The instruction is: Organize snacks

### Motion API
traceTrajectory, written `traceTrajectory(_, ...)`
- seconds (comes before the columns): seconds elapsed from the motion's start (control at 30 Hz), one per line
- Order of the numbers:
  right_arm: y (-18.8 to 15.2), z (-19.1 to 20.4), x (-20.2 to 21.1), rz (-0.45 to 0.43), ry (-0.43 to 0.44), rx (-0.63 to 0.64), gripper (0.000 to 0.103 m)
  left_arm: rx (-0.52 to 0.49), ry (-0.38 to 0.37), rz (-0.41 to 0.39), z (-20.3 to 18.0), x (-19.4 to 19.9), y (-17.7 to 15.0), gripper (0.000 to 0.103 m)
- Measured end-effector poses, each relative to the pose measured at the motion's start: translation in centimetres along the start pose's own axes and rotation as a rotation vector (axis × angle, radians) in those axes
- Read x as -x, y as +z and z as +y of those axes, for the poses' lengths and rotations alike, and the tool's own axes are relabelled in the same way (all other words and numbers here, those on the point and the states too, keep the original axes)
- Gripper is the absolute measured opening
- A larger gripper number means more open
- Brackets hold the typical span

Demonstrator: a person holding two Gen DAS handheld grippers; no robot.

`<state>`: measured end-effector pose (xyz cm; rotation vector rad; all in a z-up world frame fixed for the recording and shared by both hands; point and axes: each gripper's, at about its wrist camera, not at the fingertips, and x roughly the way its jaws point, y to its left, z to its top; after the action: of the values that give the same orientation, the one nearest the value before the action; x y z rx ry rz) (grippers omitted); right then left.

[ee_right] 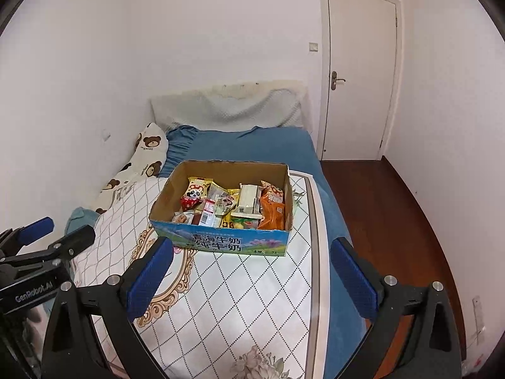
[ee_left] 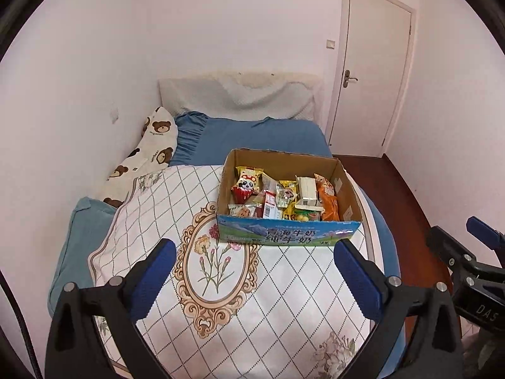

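An open cardboard box (ee_left: 288, 237) with a blue printed front stands on a quilted floral blanket on the bed; it also shows in the right wrist view (ee_right: 221, 243). It holds several snack packets, among them a panda packet (ee_left: 246, 186), a white carton (ee_left: 307, 191) and an orange bag (ee_left: 329, 202). My left gripper (ee_left: 255, 262) is open and empty, above the blanket just in front of the box. My right gripper (ee_right: 252, 262) is open and empty, at the box's front right. Each gripper shows at the edge of the other's view.
The blanket (ee_left: 284, 284) covers a blue bed (ee_left: 252, 135) set against the left wall. A bear-print pillow (ee_left: 148, 151) lies at the far left. A wooden floor (ee_right: 378, 208) and a closed white door (ee_right: 356, 72) are to the right.
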<state>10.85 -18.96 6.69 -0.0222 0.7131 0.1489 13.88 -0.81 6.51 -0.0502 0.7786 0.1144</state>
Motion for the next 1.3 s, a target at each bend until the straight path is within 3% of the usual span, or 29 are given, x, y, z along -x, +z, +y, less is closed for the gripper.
traceTrajectory(0.23, 0.4, -0.3, -2.4, -0.010, -0.024, -0.008, 0.102, 0.010, 0.045, -0.008, -0.1, -2.8, 1.0, 0.103)
traceTrajectory(0.77, 1.2, -1.7, -10.7, 0.053, -0.056, -0.038, 0.102, 0.000, 0.100, 0.078, -0.3, -10.6, 2.0, 0.103)
traceTrajectory(1.3, 1.4, -1.0, -12.8, 0.079, -0.045, -0.029, 0.102, -0.011, 0.106, 0.083, -0.4, -11.7, 2.3, 0.103)
